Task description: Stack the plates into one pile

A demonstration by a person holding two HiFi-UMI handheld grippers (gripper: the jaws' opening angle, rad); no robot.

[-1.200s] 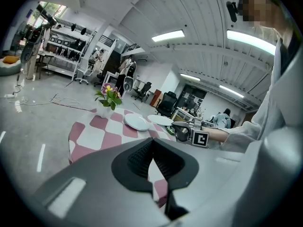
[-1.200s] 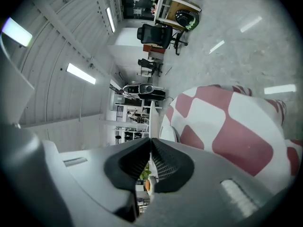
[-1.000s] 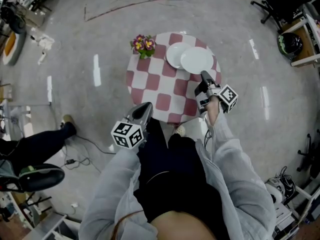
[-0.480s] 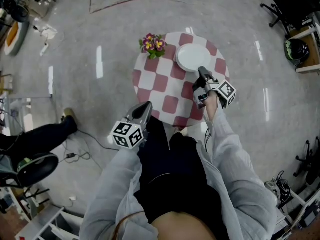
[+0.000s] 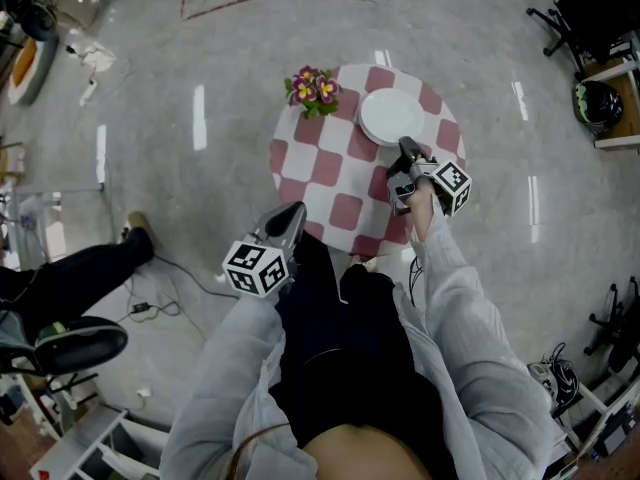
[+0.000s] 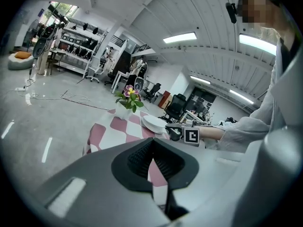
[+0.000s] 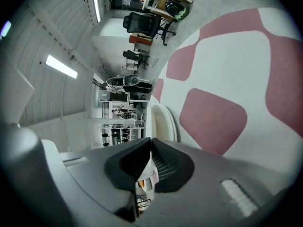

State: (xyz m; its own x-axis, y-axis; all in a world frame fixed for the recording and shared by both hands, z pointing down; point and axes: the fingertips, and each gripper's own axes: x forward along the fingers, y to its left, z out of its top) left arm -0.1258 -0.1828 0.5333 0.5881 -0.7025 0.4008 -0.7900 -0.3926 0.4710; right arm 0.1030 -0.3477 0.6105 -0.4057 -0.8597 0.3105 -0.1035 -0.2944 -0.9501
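Plates (image 5: 392, 116) now sit as one pile, no longer side by side, far right on the checkered table (image 5: 322, 173). Right gripper (image 5: 406, 148) just beside pile, jaws together, empty. Left gripper (image 5: 295, 214) at near edge, jaws together, empty.

No words, numbers or brand names can be read anywhere in these views. The only signs are black-and-white square code markers, on the left cube (image 5: 256, 267) and the right cube (image 5: 452, 187). They carry blocky patterns, not letters or digits.
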